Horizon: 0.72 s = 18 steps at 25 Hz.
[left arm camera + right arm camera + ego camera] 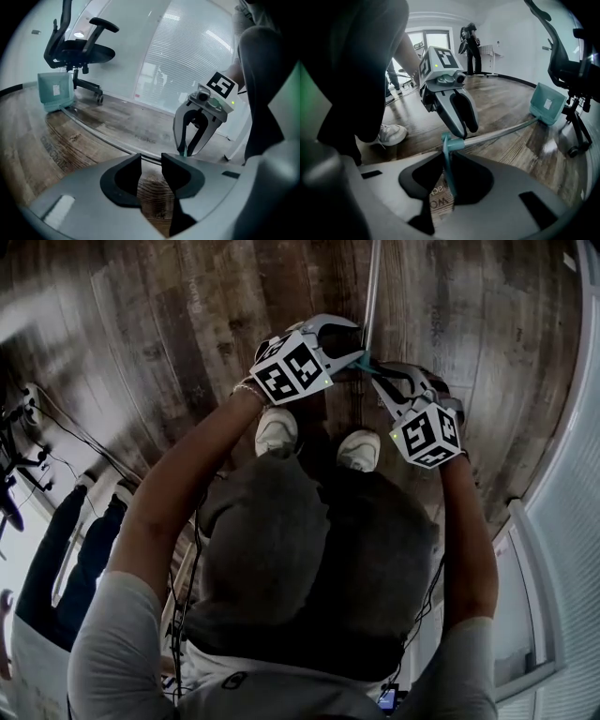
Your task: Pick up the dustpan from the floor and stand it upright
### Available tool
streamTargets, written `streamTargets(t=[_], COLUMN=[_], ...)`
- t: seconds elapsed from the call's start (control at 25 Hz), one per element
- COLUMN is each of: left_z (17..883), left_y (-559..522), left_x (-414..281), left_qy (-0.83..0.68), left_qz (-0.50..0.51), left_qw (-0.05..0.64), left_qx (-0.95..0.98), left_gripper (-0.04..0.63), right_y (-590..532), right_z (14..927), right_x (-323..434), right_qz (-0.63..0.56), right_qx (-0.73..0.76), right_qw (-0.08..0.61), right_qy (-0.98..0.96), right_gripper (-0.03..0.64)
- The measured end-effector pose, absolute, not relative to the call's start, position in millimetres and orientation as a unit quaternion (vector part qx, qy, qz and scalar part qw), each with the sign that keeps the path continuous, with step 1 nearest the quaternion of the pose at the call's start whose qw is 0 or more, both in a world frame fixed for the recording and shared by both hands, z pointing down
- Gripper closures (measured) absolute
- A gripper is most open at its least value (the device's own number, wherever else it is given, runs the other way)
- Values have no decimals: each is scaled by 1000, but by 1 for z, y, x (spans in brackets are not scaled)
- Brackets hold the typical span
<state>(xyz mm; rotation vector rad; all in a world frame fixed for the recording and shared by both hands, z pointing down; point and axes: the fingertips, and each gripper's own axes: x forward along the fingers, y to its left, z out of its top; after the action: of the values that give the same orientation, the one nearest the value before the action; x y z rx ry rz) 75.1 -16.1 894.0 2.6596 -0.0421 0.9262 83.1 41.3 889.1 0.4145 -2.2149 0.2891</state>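
The long dustpan is laid out across the dark wood-plank floor [141, 334]. Its teal plastic pan [55, 91] is set on the boards just beside the black office chair [79, 47], well away from the person's white shoes [277, 432]. Its thin silver metal pole [93, 126] runs from the pan to the two pairs of tongs.

At the pole's near end, the teal plastic end loop [447, 145] is pinched between the right tongs [447, 164]. The thin teal strip is clamped edge-on between the two dark pads.

The left tongs [151, 161] are brought in from the opposite side, just beside the right ones. A narrow gap is kept between their jaws, with floor grain showing through it. The pole is seen crossing right at their tips rather than seated between the pads — whether it is touched cannot be told.

From above, both marker cubes are seen close together in front of the shoes, and the tongs meet at the teal end with the pole leading away from it. In the right gripper view the pan is seen tilted on the floor — its open box shape faces the camera.
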Motion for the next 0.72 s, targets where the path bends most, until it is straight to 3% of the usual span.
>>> streamTargets(t=[0.44, 0.72], left_z=[757, 670], left_y=[-17, -8], left_x=[63, 55], left_qy=[-60, -64], left_qz=[296, 296], left_qw=[248, 256], left_qx=[921, 918], left_gripper=[479, 479], right_y=[42, 52], right_z=[742, 651], right_x=[74, 61], right_qz=[151, 173], right_qx=[158, 147], right_qw=[394, 369], right_qy=[-893, -901], right_gripper=[563, 563])
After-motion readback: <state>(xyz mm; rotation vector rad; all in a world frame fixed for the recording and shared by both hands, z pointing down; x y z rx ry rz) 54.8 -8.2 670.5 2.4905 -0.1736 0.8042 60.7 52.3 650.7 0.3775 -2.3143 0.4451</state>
